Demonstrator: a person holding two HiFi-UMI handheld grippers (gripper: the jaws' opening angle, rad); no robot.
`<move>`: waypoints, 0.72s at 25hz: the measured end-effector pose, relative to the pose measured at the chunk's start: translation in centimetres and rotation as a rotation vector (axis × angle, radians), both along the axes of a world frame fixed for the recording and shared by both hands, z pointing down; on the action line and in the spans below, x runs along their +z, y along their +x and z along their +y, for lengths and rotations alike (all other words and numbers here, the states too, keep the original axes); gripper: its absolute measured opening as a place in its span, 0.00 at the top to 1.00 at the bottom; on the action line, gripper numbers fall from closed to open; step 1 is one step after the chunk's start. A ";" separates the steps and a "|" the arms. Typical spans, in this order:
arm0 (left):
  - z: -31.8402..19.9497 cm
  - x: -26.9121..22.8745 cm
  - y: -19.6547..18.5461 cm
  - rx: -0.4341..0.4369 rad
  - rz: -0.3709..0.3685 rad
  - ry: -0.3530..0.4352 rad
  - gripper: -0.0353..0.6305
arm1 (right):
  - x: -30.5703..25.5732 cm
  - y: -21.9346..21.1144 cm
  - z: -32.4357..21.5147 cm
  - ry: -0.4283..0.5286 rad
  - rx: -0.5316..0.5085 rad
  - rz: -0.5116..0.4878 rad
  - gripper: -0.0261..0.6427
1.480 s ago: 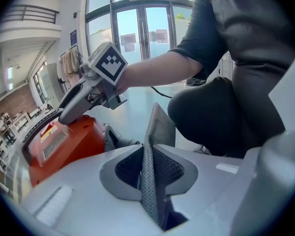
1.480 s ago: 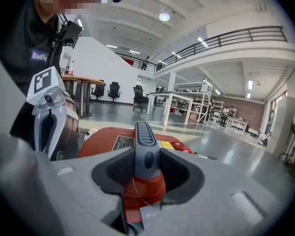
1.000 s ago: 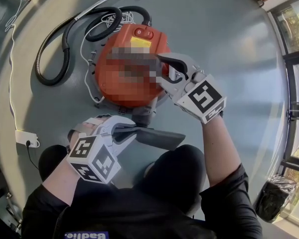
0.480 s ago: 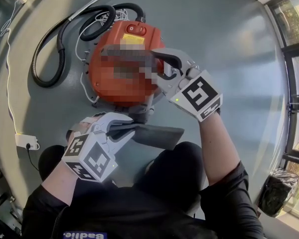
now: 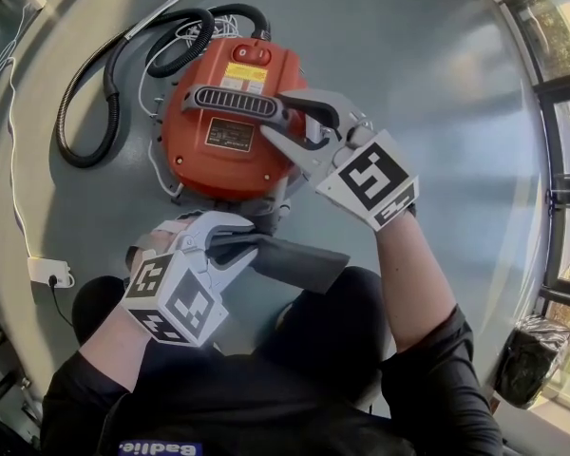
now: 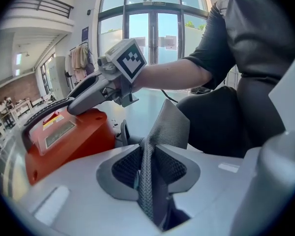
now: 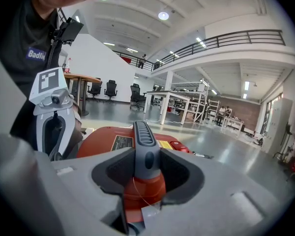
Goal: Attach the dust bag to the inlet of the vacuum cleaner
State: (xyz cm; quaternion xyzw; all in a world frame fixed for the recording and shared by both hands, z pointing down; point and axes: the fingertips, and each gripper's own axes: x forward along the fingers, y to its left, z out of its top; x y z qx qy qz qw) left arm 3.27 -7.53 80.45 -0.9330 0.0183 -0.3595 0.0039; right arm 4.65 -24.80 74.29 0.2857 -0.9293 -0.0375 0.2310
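Dust bag [image 5: 299,262] hung beside the person's knee [image 5: 347,302], pinched in the down-tilted left tongs [image 5: 233,243], whose jaws had just been opening. Farther off, the right tongs [image 5: 299,126] clamped the handle [image 5: 236,103] of the orange vacuum cleaner [image 5: 218,164] on grey floor [image 5: 437,84].

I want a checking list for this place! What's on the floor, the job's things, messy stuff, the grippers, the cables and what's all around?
Surface: smooth grey floor.
Job's things: orange vacuum on the floor; grey dust bag held beside it.
Clutter: black bag by the windows.
Grippers: left gripper pinches the dust bag, which is between jaws that have just been opening; right gripper is shut on the vacuum's handle.
Cables: black hose coiled behind the vacuum; white cable runs to a socket.
Surroundings: windows at the right; desks and chairs far off.
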 end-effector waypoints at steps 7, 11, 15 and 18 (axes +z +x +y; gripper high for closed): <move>0.0 0.4 -0.5 -0.027 0.001 -0.001 0.76 | 0.1 0.1 0.0 0.006 0.003 0.009 0.75; 0.3 0.6 -1.1 -0.021 -0.030 0.009 0.76 | -0.1 0.1 0.1 0.018 -0.002 0.012 0.75; 0.2 0.6 -1.6 -0.021 -0.065 0.017 0.67 | -0.1 0.1 0.2 0.032 -0.006 0.019 0.75; 0.0 0.4 -1.9 -0.023 -0.079 0.022 0.60 | -0.1 0.0 0.1 0.049 -0.014 0.017 0.75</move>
